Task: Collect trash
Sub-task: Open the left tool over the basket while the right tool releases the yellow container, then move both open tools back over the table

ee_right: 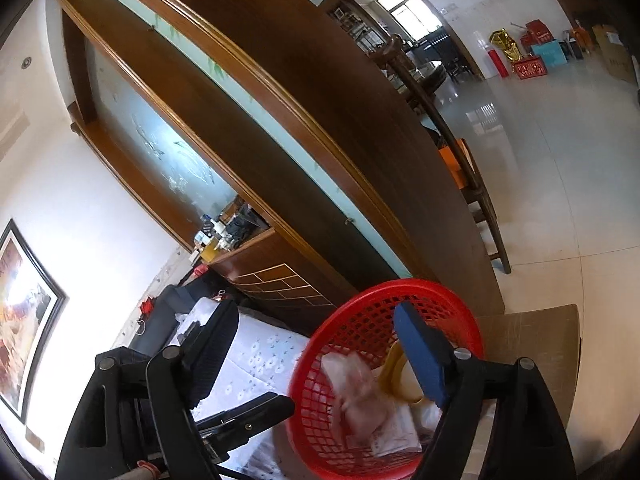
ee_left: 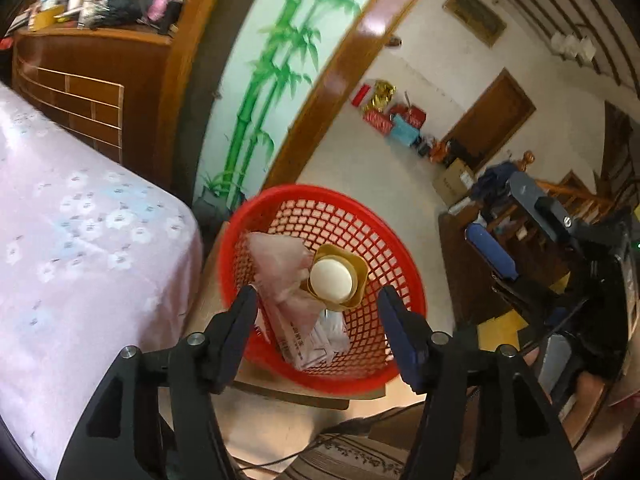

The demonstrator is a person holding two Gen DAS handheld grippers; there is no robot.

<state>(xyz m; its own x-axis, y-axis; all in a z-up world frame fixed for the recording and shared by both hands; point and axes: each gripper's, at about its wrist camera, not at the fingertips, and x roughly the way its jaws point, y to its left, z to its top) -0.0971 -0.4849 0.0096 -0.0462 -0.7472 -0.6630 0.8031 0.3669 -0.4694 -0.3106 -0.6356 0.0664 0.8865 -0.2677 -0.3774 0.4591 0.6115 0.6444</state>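
A red mesh basket (ee_left: 320,194) stands on a small wooden stool (ee_right: 528,332). Inside lie a crumpled pink plastic bag (ee_left: 276,256), a gold cup with a white round top (ee_left: 336,278) and white paper packaging (ee_left: 320,340). My left gripper (ee_left: 316,296) hovers over the basket, open, its fingers either side of the gold cup without touching it. My right gripper (ee_right: 316,312) is open too and holds nothing; one blue pad overlaps the basket (ee_right: 400,286), where the pink bag (ee_right: 356,392) and gold cup (ee_right: 390,368) show. In the left wrist view the right gripper (ee_left: 520,240) hangs right of the basket.
A surface under a pink floral cover (ee_left: 80,240) borders the basket on the left. Behind it are a wooden cabinet (ee_left: 92,92) and a bamboo-painted panel (ee_left: 280,60). Boxes (ee_left: 392,120) sit by the far wall. A wooden chair (ee_right: 476,184) stands on the tiled floor.
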